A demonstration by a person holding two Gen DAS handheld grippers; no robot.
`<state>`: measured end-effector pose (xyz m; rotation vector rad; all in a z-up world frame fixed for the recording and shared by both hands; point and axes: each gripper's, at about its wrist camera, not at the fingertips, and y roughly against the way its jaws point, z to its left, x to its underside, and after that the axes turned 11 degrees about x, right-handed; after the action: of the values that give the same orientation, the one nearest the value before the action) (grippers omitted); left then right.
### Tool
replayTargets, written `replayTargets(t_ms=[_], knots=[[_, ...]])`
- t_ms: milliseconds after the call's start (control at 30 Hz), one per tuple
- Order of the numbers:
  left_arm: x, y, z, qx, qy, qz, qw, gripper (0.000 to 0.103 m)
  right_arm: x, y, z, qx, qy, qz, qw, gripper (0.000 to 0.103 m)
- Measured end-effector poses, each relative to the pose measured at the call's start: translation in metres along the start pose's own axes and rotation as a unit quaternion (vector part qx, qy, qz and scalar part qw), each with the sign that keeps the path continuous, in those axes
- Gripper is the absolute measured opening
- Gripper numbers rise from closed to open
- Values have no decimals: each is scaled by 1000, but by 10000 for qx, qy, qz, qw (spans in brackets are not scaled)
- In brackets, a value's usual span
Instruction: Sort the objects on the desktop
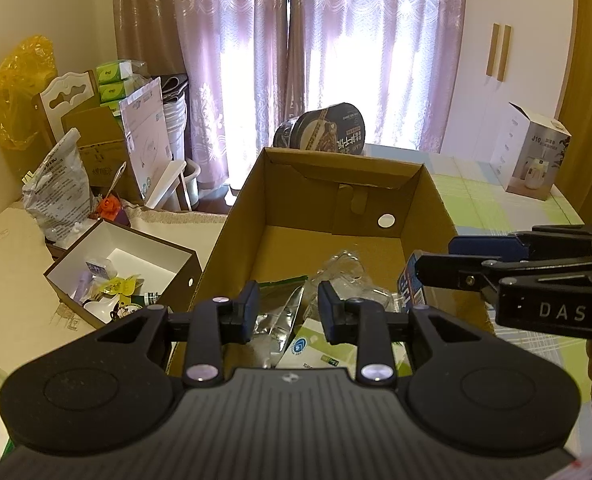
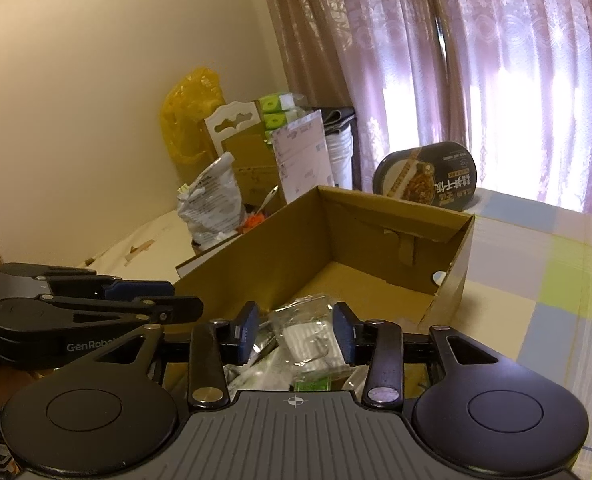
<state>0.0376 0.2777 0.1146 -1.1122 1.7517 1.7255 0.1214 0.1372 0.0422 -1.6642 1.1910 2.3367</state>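
An open cardboard box (image 1: 336,162) (image 2: 396,200) lies on the table, its far half bare. Its near end holds a silver foil packet (image 1: 275,320), crumpled clear plastic (image 1: 348,276) and a green-and-white packet (image 1: 316,352). My left gripper (image 1: 289,308) (image 2: 175,300) hovers open over that pile with nothing between its fingers. My right gripper (image 2: 296,336) (image 1: 436,260) reaches in from the right, open. A clear packet with white contents (image 2: 312,336) lies below its gap. A blue pack (image 1: 410,288) stands by the box's right wall, just under the right gripper's tips.
A dark instant-noodle bowl (image 1: 328,128) (image 2: 428,176) stands behind the box. At the left are a white-lined box of small items (image 1: 119,256) and a grey bag (image 1: 55,196) (image 2: 211,204). A white product carton (image 1: 532,152) stands on the checked tablecloth (image 1: 488,200) (image 2: 536,280).
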Motion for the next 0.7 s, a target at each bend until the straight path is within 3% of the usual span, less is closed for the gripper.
replayTargets(t_ms=[67,167,300,367,433,500,600,700], knots=[[1,0,0,-5,3,-6,10000,27,0,1,0,15,4,-6,10000,46],[1,1,0,-8,-13,-53,10000,39,2,3,-1,55,-3,-33,10000,61],[1,11,-1,31,-53,-206,9998,46,4,13,-5,141,-106,-85,9998,73],[0,17,-1,39,-90,-244,9997,54,6,20,-6,219,-166,-99,9996,83],[2,24,0,69,-116,-291,9995,69,6,27,-6,331,-215,-113,9992,89],[3,34,1,111,-83,-336,9993,76,9,36,-5,421,-305,-122,9986,92],[5,56,0,216,48,-517,9984,94,14,52,1,496,-394,-106,9979,97],[13,80,-8,83,-105,-616,9980,102,24,72,12,611,-429,-52,9972,101]])
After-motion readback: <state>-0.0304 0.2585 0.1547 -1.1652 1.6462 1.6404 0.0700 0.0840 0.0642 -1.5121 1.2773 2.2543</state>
